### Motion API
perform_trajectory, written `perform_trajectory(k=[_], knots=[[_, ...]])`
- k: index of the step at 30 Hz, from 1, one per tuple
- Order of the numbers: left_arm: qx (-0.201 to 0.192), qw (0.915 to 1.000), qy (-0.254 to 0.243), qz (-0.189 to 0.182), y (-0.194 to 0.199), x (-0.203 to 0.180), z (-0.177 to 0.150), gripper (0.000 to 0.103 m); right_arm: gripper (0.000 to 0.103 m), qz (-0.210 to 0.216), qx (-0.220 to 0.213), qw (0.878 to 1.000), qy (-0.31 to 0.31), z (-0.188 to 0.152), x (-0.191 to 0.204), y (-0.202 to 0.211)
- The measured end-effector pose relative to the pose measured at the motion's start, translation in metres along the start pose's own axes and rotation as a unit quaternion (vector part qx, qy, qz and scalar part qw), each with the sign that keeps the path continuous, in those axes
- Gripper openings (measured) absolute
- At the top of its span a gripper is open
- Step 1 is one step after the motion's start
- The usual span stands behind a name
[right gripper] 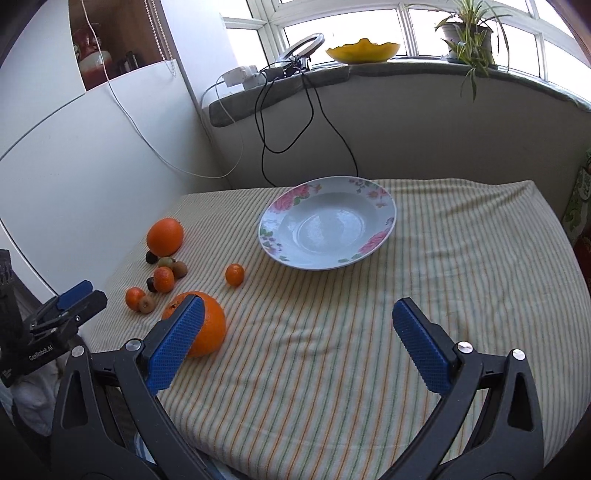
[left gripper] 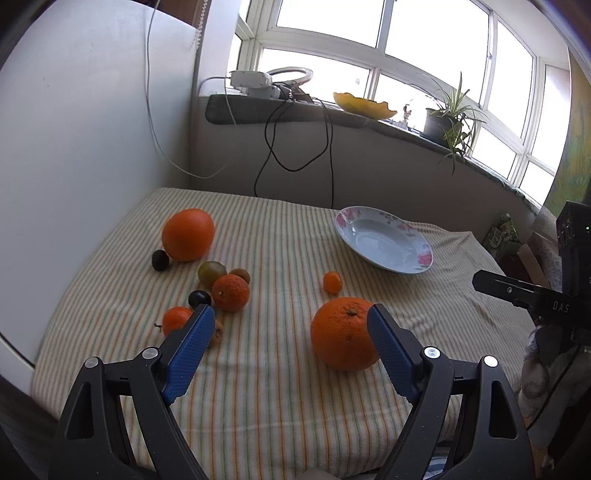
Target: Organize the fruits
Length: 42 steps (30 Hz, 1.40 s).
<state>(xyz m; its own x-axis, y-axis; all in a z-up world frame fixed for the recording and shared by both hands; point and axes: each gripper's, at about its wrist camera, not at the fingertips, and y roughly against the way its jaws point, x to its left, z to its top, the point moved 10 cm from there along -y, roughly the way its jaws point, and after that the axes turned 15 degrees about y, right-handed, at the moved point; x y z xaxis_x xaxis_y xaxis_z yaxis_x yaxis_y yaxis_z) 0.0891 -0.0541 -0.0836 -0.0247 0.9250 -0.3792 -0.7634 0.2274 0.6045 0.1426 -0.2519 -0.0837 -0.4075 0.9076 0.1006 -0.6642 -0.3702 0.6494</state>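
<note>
A white flowered plate (left gripper: 384,245) (right gripper: 328,225) lies empty on the striped cloth. A big orange (left gripper: 341,334) (right gripper: 207,325) lies near the front, partly behind one finger in each view. A second big orange (left gripper: 188,234) (right gripper: 165,236) lies at the far left among small fruits: a mandarin (left gripper: 231,292), dark plums (left gripper: 160,260), greenish fruits (left gripper: 211,271). A tiny orange fruit (left gripper: 332,282) (right gripper: 235,274) lies alone between them and the plate. My left gripper (left gripper: 291,321) is open and empty above the cloth. My right gripper (right gripper: 299,314) is open and empty.
The cloth-covered table (right gripper: 443,258) stands against a white wall on the left and a windowsill behind. On the sill are a yellow bowl (right gripper: 364,50), a potted plant (right gripper: 467,33) and a ring light with cables (right gripper: 295,110) hanging down behind the table.
</note>
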Motion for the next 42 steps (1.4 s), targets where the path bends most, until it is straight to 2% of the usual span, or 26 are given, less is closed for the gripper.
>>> perform_trajectory(k=[2,8,19,34,40,42], knots=[[0.013,0.9999,-0.001,-0.01,-0.005,-0.006,-0.006,0.083,0.103,0.031,0.013,0.999,0.0,-0.001,0.008,-0.01],[0.056,0.9975,0.006,-0.042,-0.017,-0.016,-0.026,0.083,0.103,0.08,0.041,0.996,0.009,-0.003,0.031,-0.035],[0.107,0.9908,0.023,-0.08,-0.038,-0.026,-0.043,0.081,0.103,0.173,0.1,0.98,0.003,-0.012,0.074,-0.075],[0.129,0.9874,0.019,-0.09,-0.06,-0.031,-0.05,0.073,0.089,0.223,0.153,0.963,-0.003,-0.033,0.106,-0.104],[0.132,0.9872,0.021,-0.087,-0.065,-0.029,-0.052,0.07,0.079,0.245,0.158,0.956,-0.018,-0.036,0.11,-0.108],[0.131,0.9876,0.021,-0.084,-0.064,-0.026,-0.051,0.067,0.072,0.255,0.158,0.954,-0.02,-0.035,0.113,-0.108]])
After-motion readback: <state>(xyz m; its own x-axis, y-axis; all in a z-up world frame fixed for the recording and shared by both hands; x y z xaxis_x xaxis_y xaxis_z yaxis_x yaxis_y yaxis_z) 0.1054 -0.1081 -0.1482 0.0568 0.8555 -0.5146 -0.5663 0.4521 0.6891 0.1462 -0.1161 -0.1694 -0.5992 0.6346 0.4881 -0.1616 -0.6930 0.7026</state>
